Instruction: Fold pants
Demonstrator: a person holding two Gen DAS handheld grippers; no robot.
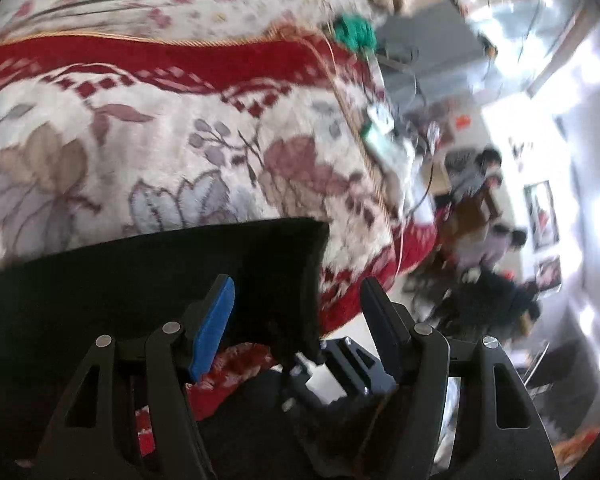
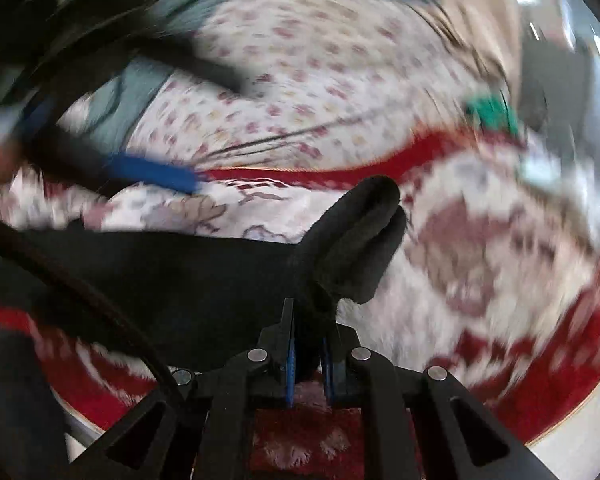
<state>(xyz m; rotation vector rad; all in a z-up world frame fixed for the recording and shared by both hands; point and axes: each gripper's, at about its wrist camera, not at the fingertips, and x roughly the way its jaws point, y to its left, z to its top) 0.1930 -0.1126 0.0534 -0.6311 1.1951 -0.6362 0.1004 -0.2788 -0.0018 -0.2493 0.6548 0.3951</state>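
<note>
Black pants (image 1: 148,276) lie on a floral red-and-white blanket (image 1: 180,140) on a bed. My left gripper (image 1: 300,312) is open, its blue-padded finger (image 1: 214,320) over the pants' edge, nothing held. In the right wrist view the pants (image 2: 188,280) stretch to the left, and my right gripper (image 2: 309,344) is shut on a bunched fold of them (image 2: 356,240) that stands up above the fingers. The left gripper (image 2: 152,172) shows blurred at the far left there.
A green object (image 1: 354,32) and a white item with cables (image 1: 380,120) lie near the blanket's right edge. Beyond the bed edge are people (image 1: 484,208) and room clutter. A thick black cable (image 2: 80,292) crosses the right wrist view.
</note>
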